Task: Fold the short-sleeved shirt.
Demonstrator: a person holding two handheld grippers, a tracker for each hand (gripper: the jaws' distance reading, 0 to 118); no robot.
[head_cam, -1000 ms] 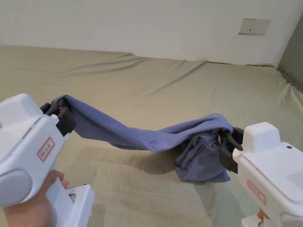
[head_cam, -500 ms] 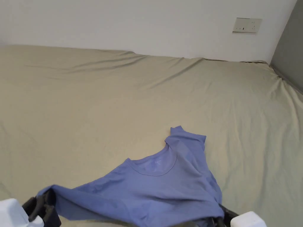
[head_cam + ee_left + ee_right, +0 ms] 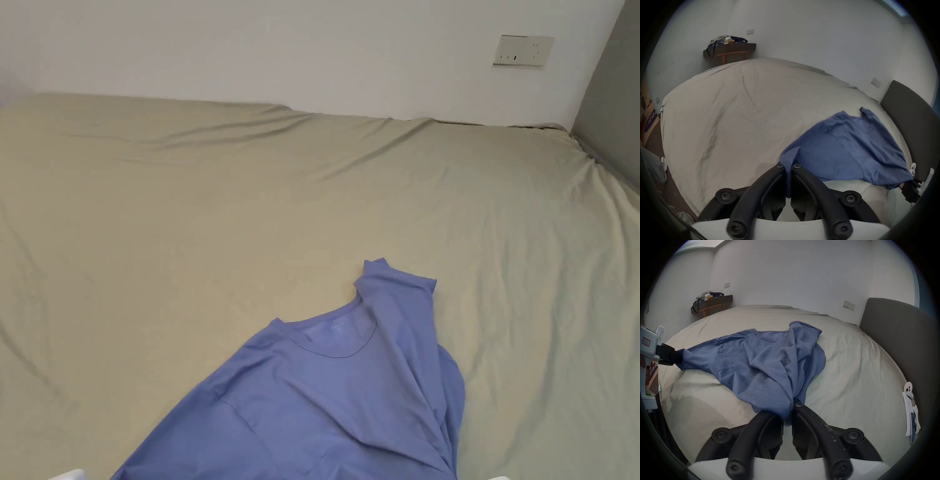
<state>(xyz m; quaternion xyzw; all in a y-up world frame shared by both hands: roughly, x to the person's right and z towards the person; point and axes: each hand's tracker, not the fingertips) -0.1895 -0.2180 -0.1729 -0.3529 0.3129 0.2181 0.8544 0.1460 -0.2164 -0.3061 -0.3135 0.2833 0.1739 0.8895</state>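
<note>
A blue short-sleeved shirt [image 3: 337, 400] lies spread on the bed, collar away from me, its right side bunched in folds. In the left gripper view my left gripper [image 3: 788, 167] is shut on a corner of the shirt's [image 3: 846, 146] near edge. The right gripper view shows my right gripper [image 3: 791, 405] shut on a gathered bunch of the shirt [image 3: 769, 360]. The left gripper [image 3: 672, 356] also appears at the far left of that view, pinching the cloth. The right gripper [image 3: 907, 186] appears at the far right of the left gripper view.
The bed [image 3: 250, 206] is covered by a wrinkled beige sheet. A grey headboard [image 3: 899, 331] stands to the right. A dark shelf with bags [image 3: 730, 47] is at the far corner. A wall socket [image 3: 522, 51] sits on the white wall.
Both grippers pulled the shirt toward me and lowered it; it went from hanging stretched in the air to lying spread on the bed. The grippers dropped below the head view's lower edge.
</note>
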